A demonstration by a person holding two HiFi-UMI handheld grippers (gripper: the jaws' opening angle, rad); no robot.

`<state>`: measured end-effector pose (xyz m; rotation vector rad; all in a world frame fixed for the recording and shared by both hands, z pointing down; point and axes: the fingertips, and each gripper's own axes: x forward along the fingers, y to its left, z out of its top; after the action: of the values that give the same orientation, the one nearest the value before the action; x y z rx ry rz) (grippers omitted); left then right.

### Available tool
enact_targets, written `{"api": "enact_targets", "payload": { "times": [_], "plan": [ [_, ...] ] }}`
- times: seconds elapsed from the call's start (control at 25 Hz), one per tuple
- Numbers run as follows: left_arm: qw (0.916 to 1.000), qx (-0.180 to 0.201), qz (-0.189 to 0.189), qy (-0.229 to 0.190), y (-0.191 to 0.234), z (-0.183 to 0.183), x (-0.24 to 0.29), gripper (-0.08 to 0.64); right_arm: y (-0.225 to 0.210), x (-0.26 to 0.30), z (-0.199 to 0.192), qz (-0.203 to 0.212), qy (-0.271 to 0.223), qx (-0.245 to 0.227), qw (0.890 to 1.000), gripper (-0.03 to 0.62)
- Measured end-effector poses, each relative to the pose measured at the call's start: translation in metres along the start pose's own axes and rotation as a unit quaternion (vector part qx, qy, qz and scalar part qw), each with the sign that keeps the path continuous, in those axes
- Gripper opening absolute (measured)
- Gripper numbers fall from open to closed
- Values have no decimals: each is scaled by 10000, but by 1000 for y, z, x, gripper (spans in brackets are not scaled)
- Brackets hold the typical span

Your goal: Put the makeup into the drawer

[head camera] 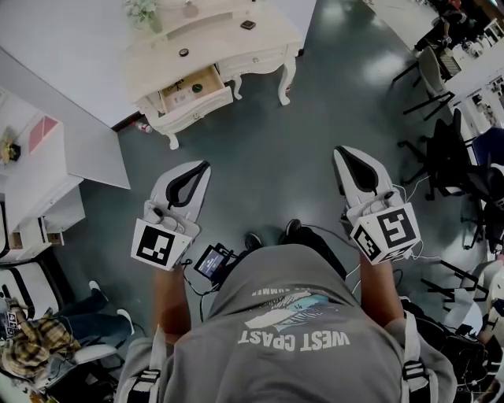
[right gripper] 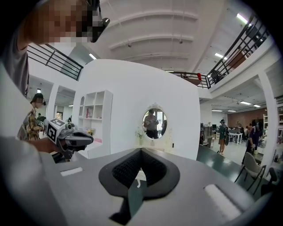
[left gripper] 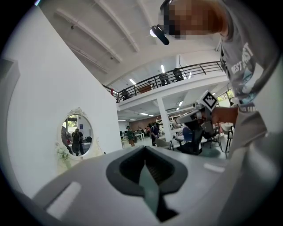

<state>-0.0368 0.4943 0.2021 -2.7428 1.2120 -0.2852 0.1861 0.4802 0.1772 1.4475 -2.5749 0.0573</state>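
The white dressing table stands far ahead across the dark floor. Its left drawer is pulled open, with a small dark round item inside. Two small dark makeup items lie on the tabletop, a round one and a squarish one. My left gripper and right gripper are held side by side over the floor, well short of the table. Both are shut and hold nothing. In the left gripper view the jaws of the left gripper meet at their tips. The right gripper points toward the oval mirror.
A white shelf unit and a white partition wall stand at the left. Dark office chairs and cables crowd the right side. A person in a plaid shirt sits at the lower left. A flower vase stands on the table.
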Motion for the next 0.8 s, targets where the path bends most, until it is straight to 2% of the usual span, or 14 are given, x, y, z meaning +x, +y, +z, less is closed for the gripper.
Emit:
{"api": "enact_targets", "payload": {
  "times": [0.28,0.48,0.8],
  "plan": [
    [10000,-60,-39,58,4,-5,16,2,-19,16,-5,-27,85,-24,10000,0],
    [9996,-91,123,220,21,-10,34,1,-42,47,-7,114,113,59,9999,0],
    [9988,-76,302,382,45,-7,106,2,-104,103,-5,425,67,137,9990,0]
  ]
}}
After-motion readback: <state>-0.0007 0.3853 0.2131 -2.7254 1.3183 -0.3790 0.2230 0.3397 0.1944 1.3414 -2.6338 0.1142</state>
